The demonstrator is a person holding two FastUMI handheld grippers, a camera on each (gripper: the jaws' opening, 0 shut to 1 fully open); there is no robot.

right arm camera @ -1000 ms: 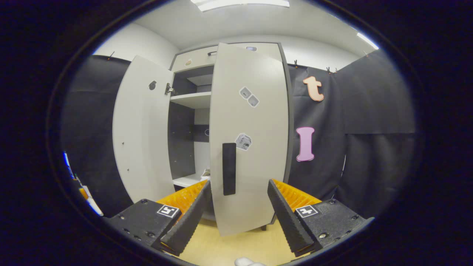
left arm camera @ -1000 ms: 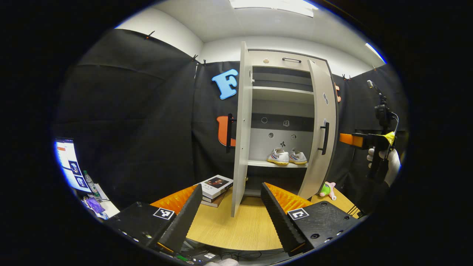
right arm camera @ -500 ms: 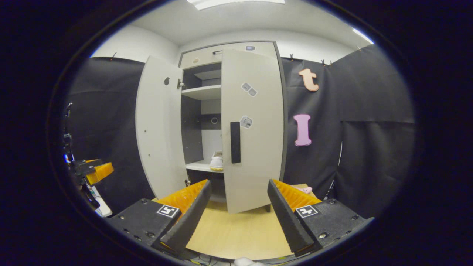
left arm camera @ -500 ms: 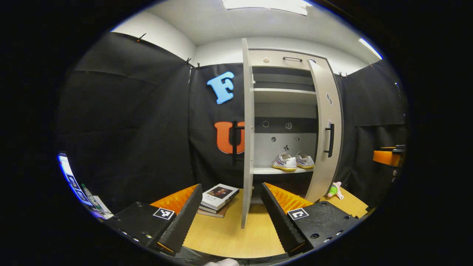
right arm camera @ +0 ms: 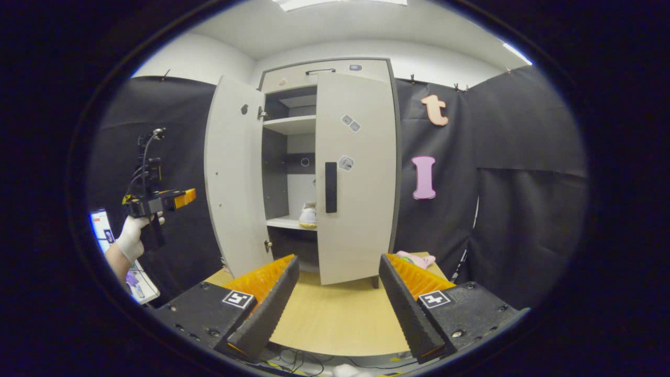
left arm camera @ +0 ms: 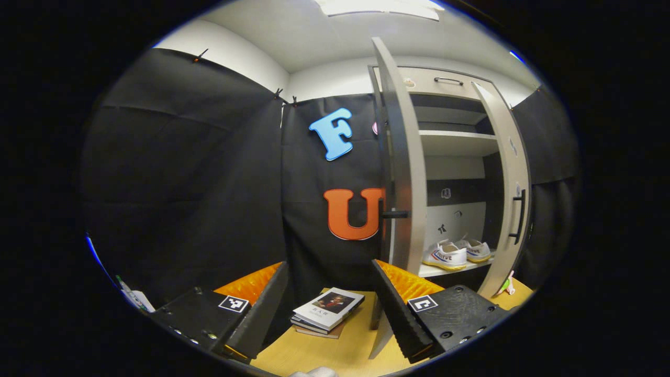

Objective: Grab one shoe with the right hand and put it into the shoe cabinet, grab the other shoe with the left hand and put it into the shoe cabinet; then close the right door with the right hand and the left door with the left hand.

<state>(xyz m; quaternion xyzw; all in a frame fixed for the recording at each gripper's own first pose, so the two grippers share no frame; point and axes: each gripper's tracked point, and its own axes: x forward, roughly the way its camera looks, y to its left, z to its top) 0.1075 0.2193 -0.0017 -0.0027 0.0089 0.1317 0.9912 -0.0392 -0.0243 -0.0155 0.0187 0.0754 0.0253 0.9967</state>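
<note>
Left gripper (left arm camera: pixel 327 303) sits at the bottom of the left gripper view, fingers spread wide, nothing between them. Just past its tips, a small stack of books (left arm camera: pixel 328 311) lies on the wooden table (left arm camera: pixel 356 345). Above the right finger, centre frame, the left door (left arm camera: pixel 400 157) stands edge-on to the camera, wide open, its dark handle (left arm camera: pixel 393 214) poking left. To the right of that door, lower right of the frame, the two shoes (left arm camera: pixel 455 254) sit side by side on a shelf inside the shoe cabinet (left arm camera: pixel 455 141). The right door (left arm camera: pixel 515 188) hangs partly open at the far right, and a small toy (left arm camera: pixel 506 285) lies by its foot.

Over to the right gripper view: right gripper (right arm camera: pixel 337 301) at the bottom, fingers also wide apart and empty, well back from the cabinet. Centre frame, the right door is nearly shut, and one shoe peeks through the gap. At the left edge, a gloved hand (right arm camera: pixel 130 242) holds up the left gripper near the open left door.
</note>
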